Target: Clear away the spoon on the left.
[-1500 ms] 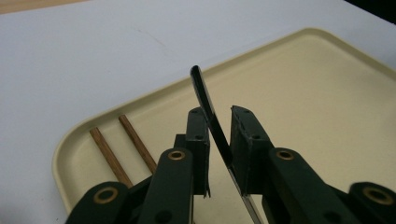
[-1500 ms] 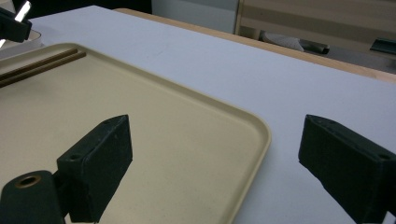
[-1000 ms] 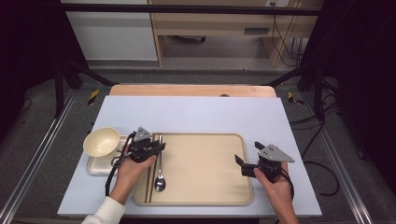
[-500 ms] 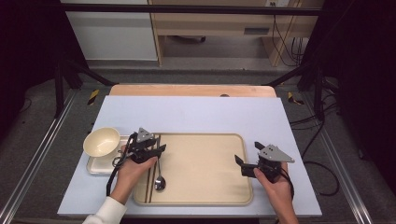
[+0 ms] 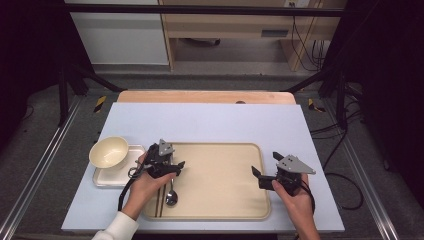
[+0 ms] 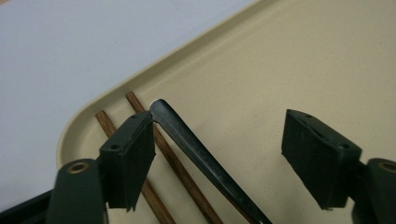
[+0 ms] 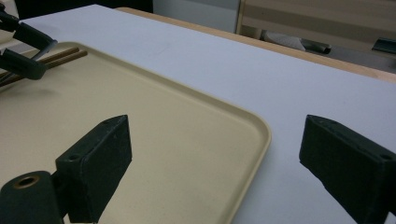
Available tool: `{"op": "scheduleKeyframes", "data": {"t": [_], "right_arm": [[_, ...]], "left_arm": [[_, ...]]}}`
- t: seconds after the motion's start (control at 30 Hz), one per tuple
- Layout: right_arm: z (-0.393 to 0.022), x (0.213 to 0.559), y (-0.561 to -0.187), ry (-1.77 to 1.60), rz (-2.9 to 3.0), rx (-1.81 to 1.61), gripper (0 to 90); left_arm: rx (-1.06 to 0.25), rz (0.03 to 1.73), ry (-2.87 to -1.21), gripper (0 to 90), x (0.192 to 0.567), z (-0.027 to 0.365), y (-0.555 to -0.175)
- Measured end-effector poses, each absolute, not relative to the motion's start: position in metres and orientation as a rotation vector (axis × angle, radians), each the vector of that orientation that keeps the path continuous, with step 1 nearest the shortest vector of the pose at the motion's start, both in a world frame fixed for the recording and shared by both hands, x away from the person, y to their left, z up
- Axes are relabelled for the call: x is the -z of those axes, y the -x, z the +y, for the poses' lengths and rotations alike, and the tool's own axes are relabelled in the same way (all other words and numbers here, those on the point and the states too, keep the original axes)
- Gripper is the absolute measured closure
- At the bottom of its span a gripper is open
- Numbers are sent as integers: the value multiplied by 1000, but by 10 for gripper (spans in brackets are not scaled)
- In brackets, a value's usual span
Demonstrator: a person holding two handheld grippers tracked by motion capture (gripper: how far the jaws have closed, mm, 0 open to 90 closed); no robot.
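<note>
My left gripper fingers just opened: slim metal spoon released between them onto beige plastic tray, beside brown wooden chopsticks. Right gripper fingers apart, empty. Bowl placement left, I judge.

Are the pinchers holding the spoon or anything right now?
No. The left gripper has just been opening around the spoon handle without squeezing it, and the right gripper is open with nothing between its jaws.

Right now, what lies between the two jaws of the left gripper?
In the left gripper view, the left gripper, whose jaws have just been opening, stands over the tray. The spoon handle lies between them, beside the chopsticks, and neither pad presses on it.
</note>
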State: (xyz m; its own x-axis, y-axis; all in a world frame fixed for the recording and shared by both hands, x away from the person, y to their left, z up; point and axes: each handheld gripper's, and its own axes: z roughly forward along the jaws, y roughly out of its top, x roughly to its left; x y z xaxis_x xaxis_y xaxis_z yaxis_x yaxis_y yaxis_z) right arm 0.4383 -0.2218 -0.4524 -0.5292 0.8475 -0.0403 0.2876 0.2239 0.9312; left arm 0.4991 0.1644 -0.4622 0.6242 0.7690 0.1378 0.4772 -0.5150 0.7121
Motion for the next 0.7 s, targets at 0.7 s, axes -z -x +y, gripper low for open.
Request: {"op": "scheduleKeyframes", "data": {"t": [0.7], "right_arm": [[-220, 453, -439, -1038, 1947, -1294, 95]], "left_arm": [[-574, 967, -2118, 188, 450, 172, -488]]}}
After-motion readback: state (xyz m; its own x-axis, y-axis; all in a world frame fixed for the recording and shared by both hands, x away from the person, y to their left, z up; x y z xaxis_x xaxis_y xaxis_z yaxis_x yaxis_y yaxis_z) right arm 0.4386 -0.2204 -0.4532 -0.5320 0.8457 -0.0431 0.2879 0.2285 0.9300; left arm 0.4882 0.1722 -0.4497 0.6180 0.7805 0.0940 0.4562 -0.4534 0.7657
